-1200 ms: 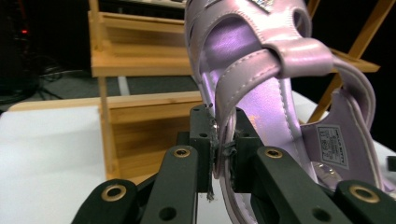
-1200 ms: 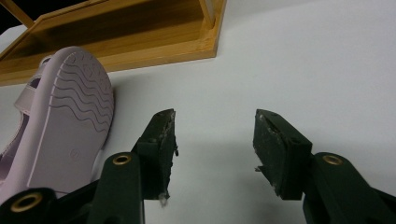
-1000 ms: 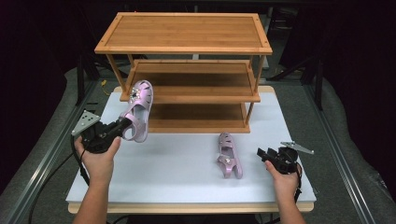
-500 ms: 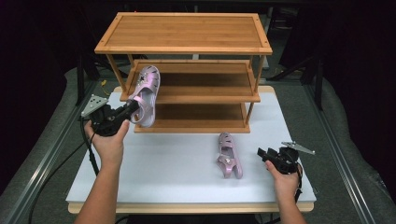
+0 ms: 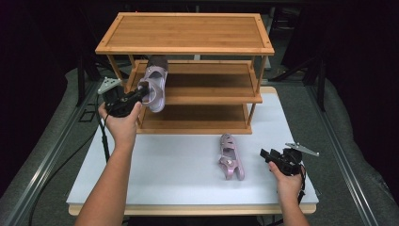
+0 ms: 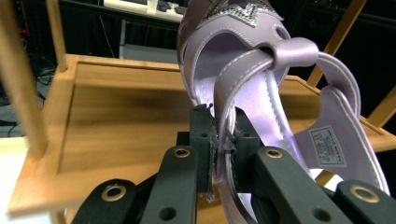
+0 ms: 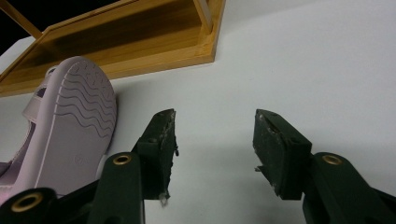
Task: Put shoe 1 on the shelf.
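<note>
While the right gripper rests open-jawed on the white table just beside the lying sandal, the left gripper pinches the other sandal by its strap, holding it at the wooden rack's middle shelf.

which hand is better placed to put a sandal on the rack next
Left. The left gripper is already shut on a sandal raised at the rack's middle shelf. The right gripper is open on the table, beside the other sandal.
</note>
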`<state>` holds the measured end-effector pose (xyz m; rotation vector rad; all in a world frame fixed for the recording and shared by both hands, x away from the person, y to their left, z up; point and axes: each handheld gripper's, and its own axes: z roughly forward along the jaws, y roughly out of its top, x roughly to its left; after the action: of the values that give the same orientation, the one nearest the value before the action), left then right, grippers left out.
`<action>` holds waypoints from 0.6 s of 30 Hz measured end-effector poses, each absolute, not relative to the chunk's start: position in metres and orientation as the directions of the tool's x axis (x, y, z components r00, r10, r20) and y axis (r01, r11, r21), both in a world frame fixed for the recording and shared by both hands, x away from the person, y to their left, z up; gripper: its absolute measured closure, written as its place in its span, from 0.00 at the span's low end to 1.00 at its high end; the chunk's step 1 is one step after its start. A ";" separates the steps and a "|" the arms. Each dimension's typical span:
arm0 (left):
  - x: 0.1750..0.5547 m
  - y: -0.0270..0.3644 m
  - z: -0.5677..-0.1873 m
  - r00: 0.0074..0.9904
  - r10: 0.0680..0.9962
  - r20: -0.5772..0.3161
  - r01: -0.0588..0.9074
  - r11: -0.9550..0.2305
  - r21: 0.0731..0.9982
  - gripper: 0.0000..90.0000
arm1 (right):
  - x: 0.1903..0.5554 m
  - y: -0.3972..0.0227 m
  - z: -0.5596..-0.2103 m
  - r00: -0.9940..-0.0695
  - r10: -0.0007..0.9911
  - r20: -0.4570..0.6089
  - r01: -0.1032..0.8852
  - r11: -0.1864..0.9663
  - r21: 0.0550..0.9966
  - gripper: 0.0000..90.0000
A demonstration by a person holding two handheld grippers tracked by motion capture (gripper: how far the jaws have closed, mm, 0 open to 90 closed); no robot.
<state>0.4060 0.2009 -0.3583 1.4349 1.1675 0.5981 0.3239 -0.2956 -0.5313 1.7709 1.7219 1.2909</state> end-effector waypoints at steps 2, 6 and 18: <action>0.413 0.196 -0.356 0.374 0.890 -0.263 0.324 0.140 0.936 0.92 | 0.324 -0.296 -0.531 -0.155 0.921 0.357 0.598 -0.200 0.776 0.54; 0.424 0.186 -0.353 0.373 0.890 -0.263 0.335 0.136 0.932 0.92 | 0.324 -0.296 -0.531 -0.154 0.919 0.362 0.598 -0.205 0.774 0.54; 0.452 0.164 -0.361 0.333 0.906 -0.263 0.376 0.129 0.918 0.92 | 0.325 -0.296 -0.532 -0.157 0.919 0.362 0.603 -0.201 0.772 0.54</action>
<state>0.4523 0.1637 -0.3612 1.4566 1.2430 0.5839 0.3252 -0.2960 -0.5317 1.7752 1.7251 1.2970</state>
